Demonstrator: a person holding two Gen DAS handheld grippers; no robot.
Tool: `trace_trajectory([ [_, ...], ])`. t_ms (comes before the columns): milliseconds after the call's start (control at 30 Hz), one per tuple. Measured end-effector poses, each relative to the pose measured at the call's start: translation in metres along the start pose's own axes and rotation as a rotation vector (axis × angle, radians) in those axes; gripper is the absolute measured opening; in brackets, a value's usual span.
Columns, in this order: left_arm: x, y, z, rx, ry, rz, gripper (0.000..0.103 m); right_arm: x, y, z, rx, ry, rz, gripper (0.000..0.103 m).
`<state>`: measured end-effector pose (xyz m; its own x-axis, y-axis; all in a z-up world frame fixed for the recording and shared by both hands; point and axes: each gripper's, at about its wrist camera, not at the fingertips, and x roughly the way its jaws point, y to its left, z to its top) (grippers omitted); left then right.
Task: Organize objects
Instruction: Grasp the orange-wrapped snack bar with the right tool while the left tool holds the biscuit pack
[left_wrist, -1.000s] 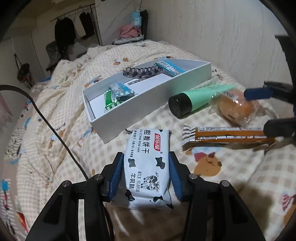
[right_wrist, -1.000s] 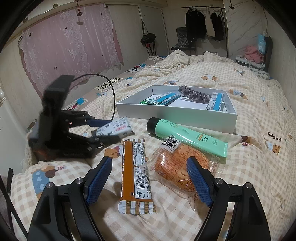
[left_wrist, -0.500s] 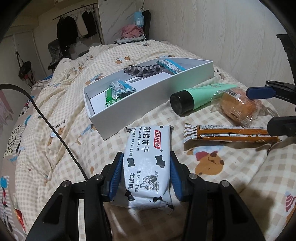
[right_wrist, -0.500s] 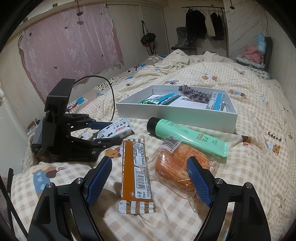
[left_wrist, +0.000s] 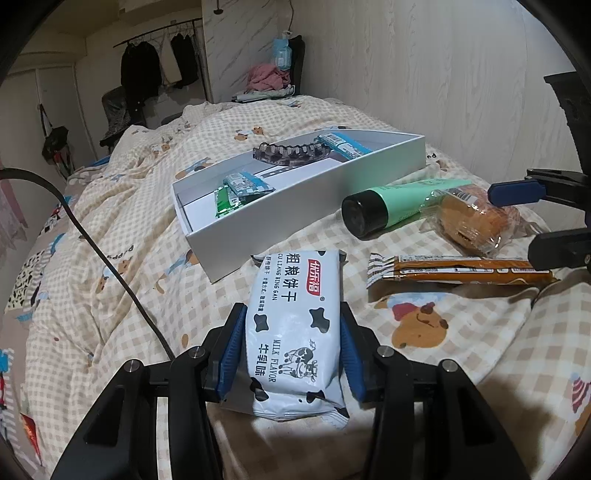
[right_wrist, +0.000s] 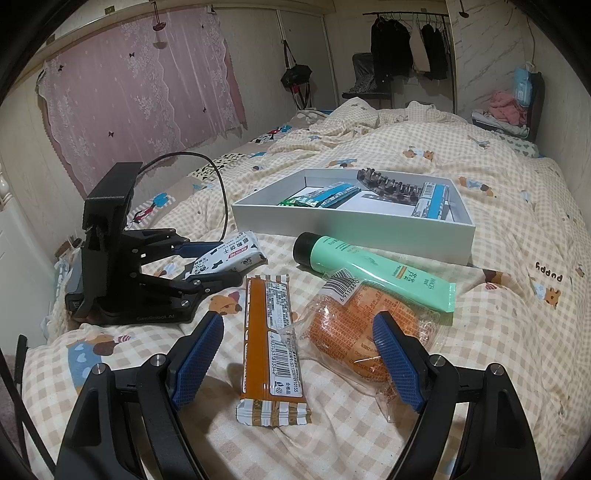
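Left wrist view has the left hand-held gripper (left_wrist: 291, 347) closed on a white cow-print biscuit packet (left_wrist: 295, 332), both blue pads pressed against its long sides; the packet points toward the near corner of the white box (left_wrist: 306, 221) on the bed (left_wrist: 110, 229); in the right wrist view the same packet (right_wrist: 225, 258) sits clear of the checked quilt, held just beside the box's near wall. Inside the box lie a dark hair claw (left_wrist: 291, 153), a blue-and-white sachet (left_wrist: 341, 146) and green and blue sachets (left_wrist: 240, 188). Right hand-held gripper (right_wrist: 299, 354) stands wide open, holding nothing; between its fingers lie an orange snack bar (right_wrist: 273, 343) and a bagged bun (right_wrist: 354, 328), the right pad touching the bun's wrapper; a green tube (right_wrist: 369, 269) with a black cap lies just beyond the bun, along the front of the box (right_wrist: 351, 229).
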<state>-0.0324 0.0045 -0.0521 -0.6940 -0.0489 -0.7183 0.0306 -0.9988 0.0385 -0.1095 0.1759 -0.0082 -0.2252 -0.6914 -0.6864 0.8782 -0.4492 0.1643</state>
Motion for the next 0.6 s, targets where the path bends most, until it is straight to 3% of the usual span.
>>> trace_trajectory([
  [600, 0.0055, 0.0014, -0.0013, -0.009, 0.026, -0.013, 0.052, 0.0023, -0.0009, -0.0008, -0.001, 0.003, 0.007, 0.088],
])
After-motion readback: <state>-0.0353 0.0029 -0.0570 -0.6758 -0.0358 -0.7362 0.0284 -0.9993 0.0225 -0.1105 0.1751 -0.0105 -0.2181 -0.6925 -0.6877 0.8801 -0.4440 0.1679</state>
